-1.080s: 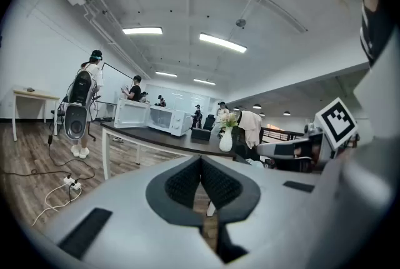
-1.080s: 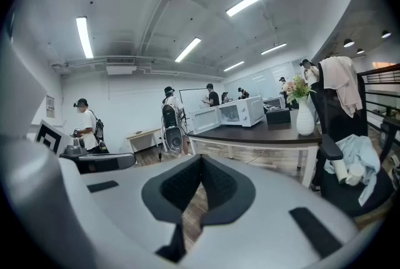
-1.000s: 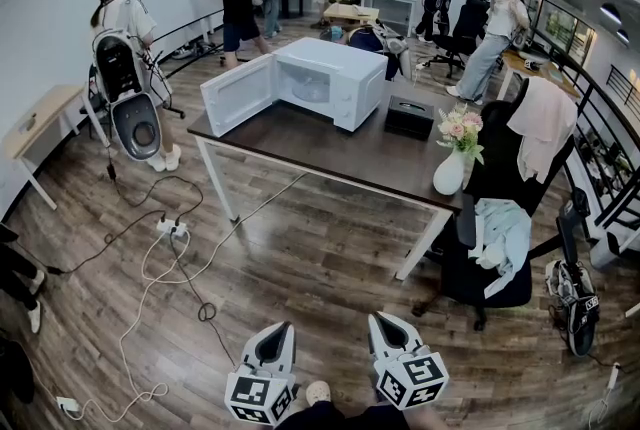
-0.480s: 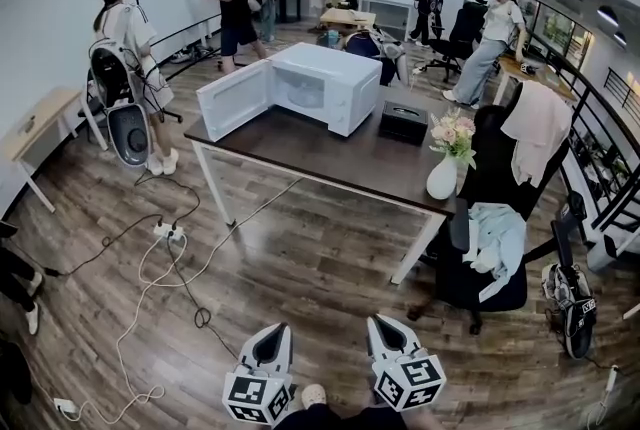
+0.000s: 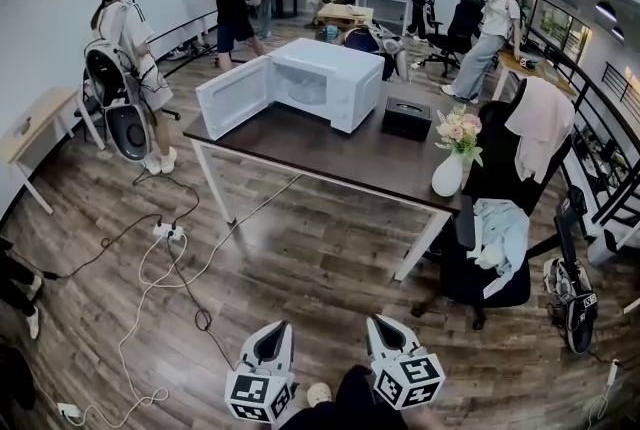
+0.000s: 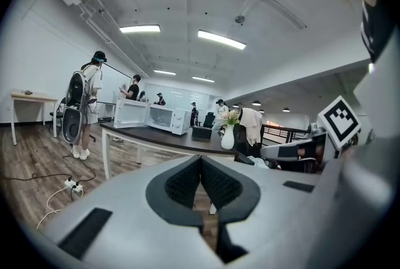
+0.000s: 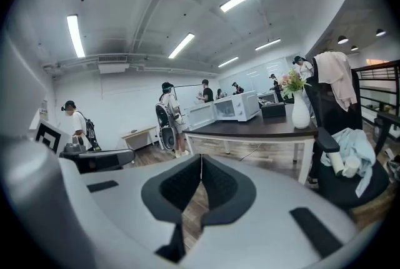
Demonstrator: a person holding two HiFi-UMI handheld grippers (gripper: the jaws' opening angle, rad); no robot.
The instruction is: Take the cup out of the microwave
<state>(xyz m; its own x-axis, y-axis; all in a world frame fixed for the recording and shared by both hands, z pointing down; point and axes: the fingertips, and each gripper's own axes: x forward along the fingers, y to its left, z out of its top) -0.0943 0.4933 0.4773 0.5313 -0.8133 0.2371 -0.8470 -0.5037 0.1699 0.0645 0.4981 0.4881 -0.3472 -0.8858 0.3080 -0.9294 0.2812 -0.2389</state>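
While I stand well back from the microwave (image 5: 340, 78), both my grippers sit low in front of me, far from it and pointing roughly its way. My left gripper (image 6: 200, 160) has its jaws pressed together on nothing, and my right gripper (image 7: 201, 160) is likewise closed and empty. The microwave's door (image 5: 235, 96) stands swung wide at its left end. The cup (image 5: 305, 88) is only a pale blur inside the microwave's cavity, so I cannot tell its tilt.
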